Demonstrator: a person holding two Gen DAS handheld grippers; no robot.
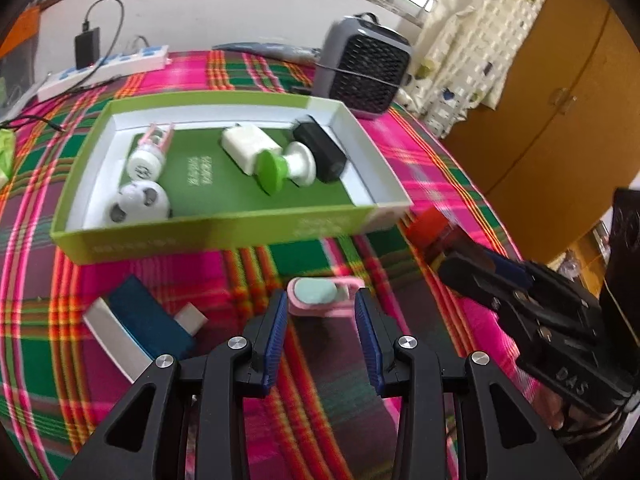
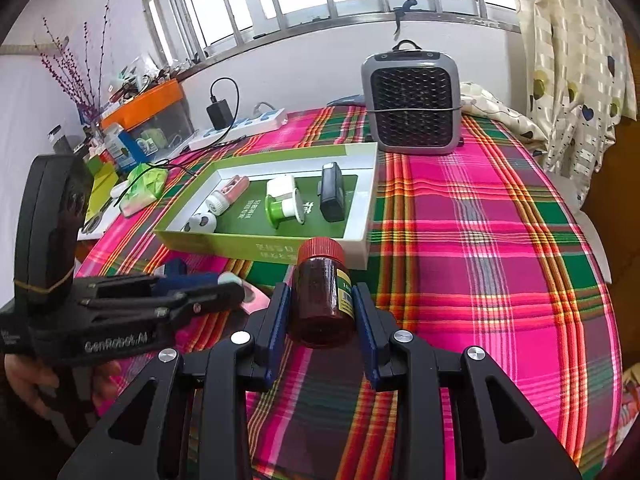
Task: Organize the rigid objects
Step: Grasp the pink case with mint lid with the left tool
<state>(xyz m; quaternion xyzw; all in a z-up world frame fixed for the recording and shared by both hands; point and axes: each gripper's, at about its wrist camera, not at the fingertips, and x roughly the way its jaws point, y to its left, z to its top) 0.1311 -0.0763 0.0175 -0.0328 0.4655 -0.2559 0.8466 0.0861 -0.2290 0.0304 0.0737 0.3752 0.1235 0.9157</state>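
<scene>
Pink plastic shows just ahead of the left gripper (image 1: 322, 320) in the left wrist view: a pink case with a pale green oval (image 1: 322, 294) lies on the plaid cloth (image 1: 420, 152) of the worktop, between and just beyond the tips of the blue-padded fingers (image 1: 276, 336), which stand apart and hold nothing. Beyond the fingertips sits the green box (image 1: 224, 232), already holding a white charger (image 1: 248, 148), a black adapter (image 1: 320, 152), a green-and-white spool (image 1: 284, 166), a panda-faced ball (image 1: 138, 200) and a white-capped tube (image 1: 146, 160). To the left of the fingers lie a dark blue box (image 1: 148, 320) and a silver bar (image 1: 112, 336). To the right, the right gripper shows only from the side.

In the right wrist view, the right gripper (image 2: 322, 312) has its fingers (image 2: 368, 320) clamped on a red-capped brown bottle (image 2: 324, 296), cap pointing forward toward the green box's near wall (image 2: 260, 250). A grey fan heater (image 2: 414, 104) stands well beyond the box. The left gripper reaches in from the left, over the pink case.

The step in hand looks like carrying the bottle to the box while the left lines up on the pink case. Next, the right should clear the near wall and release in the free space near the black adapter; the left needs to lower squarely around the case before closing.
</scene>
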